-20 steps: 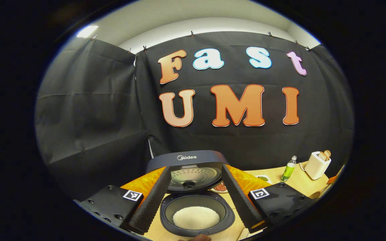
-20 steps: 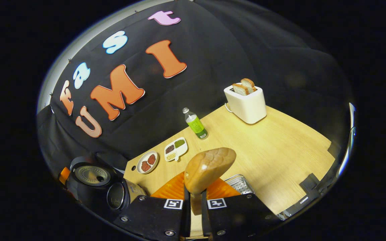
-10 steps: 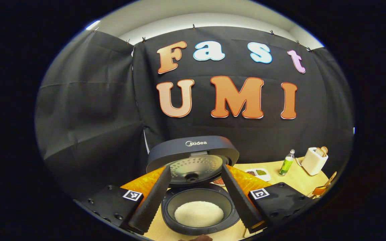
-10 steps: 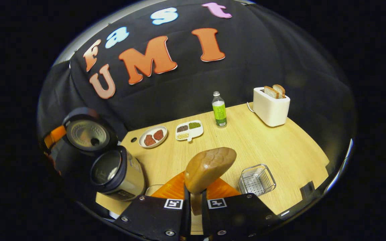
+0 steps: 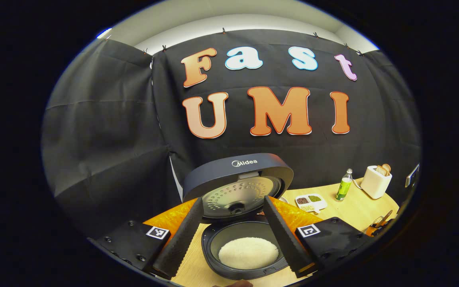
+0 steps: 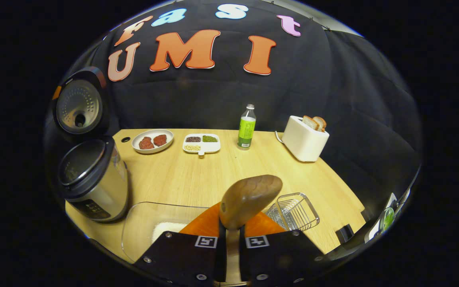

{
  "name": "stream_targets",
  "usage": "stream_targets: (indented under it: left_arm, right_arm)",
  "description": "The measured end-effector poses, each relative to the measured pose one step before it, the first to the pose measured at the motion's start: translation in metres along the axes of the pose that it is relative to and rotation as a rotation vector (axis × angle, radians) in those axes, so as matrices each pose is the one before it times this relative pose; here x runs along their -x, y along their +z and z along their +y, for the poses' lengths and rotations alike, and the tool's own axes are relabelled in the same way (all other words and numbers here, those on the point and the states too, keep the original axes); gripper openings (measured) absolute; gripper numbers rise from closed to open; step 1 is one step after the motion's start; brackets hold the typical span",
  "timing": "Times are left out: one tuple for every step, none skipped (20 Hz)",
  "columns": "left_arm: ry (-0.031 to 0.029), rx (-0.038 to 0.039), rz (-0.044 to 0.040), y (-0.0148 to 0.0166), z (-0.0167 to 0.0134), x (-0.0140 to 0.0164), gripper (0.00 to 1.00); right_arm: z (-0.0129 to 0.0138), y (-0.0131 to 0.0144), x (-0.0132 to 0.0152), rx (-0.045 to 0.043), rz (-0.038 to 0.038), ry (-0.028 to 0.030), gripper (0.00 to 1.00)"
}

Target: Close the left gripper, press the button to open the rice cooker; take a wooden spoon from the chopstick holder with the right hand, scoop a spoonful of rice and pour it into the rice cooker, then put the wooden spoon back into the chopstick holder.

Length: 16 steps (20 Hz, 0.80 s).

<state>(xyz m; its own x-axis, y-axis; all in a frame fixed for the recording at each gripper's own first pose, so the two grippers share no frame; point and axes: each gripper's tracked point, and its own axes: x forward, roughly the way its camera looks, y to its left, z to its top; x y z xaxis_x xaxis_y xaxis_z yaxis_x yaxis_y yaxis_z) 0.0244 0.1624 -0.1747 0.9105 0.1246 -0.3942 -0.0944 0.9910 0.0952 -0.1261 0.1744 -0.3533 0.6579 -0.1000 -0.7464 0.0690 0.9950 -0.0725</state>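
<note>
Rice cooker (image 6: pixel 90 179) mouth unobstructed, raised lid (image 6: pixel 79 104) behind, bare table (image 6: pixel 173 179) alongside

"Midea" on rice cooker lid (image 5: pixel 238 170)

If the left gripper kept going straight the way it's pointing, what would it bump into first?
Probably the rice cooker. The left gripper has its fingers spread, and between them sit the raised lid and the open pot with white rice. Depth is hard to judge, so lid or pot rim first is unclear.
</note>
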Motion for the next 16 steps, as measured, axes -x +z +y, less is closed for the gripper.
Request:
stream_targets:
  left_arm:
    - [-0.00406, -0.00570, 0.00355, -0.00133, 0.00098, 0.00009, 1.00]
    - [-0.00350, -0.00477, 0.00450, -0.00154, 0.00035, -0.00127, 0.94]
    - [-0.00291, -0.00350, 0.00158, -0.00073, 0.00069, 0.00025, 0.94]
    - [-0.00173, -0.00162, -0.00049, -0.00037, 0.00019, -0.00105, 0.94]
    - [-0.00210, -0.00167, -0.00003, -0.00075, 0.00022, 0.00121, 0.94]
    - [0.00060, -0.00184, -0.00011, 0.00093, 0.00110, 0.00021, 0.94]
    - [0.00038, -0.00051, 0.00195, -0.00245, 0.00023, 0.00047, 0.94]
    - [0.00101, -0.00006, 0.00305, -0.00160, 0.00022, -0.00016, 0.94]
    - [0.00290, -0.00050, 0.00482, -0.00089, 0.00071, -0.00084, 0.94]
    - [0.00370, 0.00129, 0.00166, -0.00016, 0.00105, 0.00097, 0.94]
    - [0.00063, 0.00396, 0.00213, -0.00103, -0.00079, 0.00046, 0.94]
    - [-0.00179, 0.00248, 0.00294, -0.00100, -0.00144, 0.00101, 0.94]
    - [-0.00028, 0.00082, 0.00117, -0.00160, -0.00100, 0.00123, 0.94]
    - [-0.00193, -0.00175, -0.00029, 0.00072, -0.00105, 0.00098, 0.94]
    - [-0.00117, -0.00405, 0.00022, -0.00079, 0.00000, -0.00062, 0.94]
    - [-0.00202, -0.00702, 0.00389, -0.00092, -0.00001, 0.00063, 0.94]
  right_arm:
    - [0.00004, -0.00853, 0.00264, 0.00310, 0.00407, -0.01787, 0.11]
    - [-0.00130, -0.00185, 0.00059, 0.00096, -0.01358, -0.01955, 0.11]
    - [-0.00028, 0.00194, -0.00062, 0.01206, -0.02551, -0.02085, 0.11]
    - [0.00132, 0.00074, 0.00005, 0.01316, -0.01519, -0.01068, 0.11]
    - [0.00510, -0.00320, 0.00094, 0.01019, -0.00718, -0.00367, 0.11]
    - [0.00532, -0.00327, 0.00135, 0.00425, 0.00281, 0.00652, 0.11]
    - [0.00267, -0.00520, 0.00078, -0.00847, 0.00143, 0.00731, 0.10]
    - [0.00357, -0.00361, -0.00065, -0.00306, -0.00238, 0.00913, 0.10]
    - [0.00237, -0.00219, 0.00034, -0.00250, -0.00521, 0.00603, 0.09]
    - [0.00019, -0.00144, 0.00178, -0.00855, 0.00205, -0.00040, 0.09]
    - [-0.00035, -0.00275, 0.00362, -0.01644, 0.00533, 0.00617, 0.09]
    - [0.00042, -0.00228, 0.00145, -0.01839, 0.00411, -0.00020, 0.09]
    - [-0.00030, -0.00117, 0.00120, -0.02189, 0.00245, 0.00339, 0.09]
    - [-0.00223, -0.00081, 0.00149, -0.03053, 0.00857, -0.00660, 0.09]
    - [0.00146, -0.00299, 0.00347, -0.06665, 0.01038, 0.00906, 0.09]
    - [0.00523, -0.00258, 0.00236, -0.06115, 0.02091, 0.02662, 0.10]
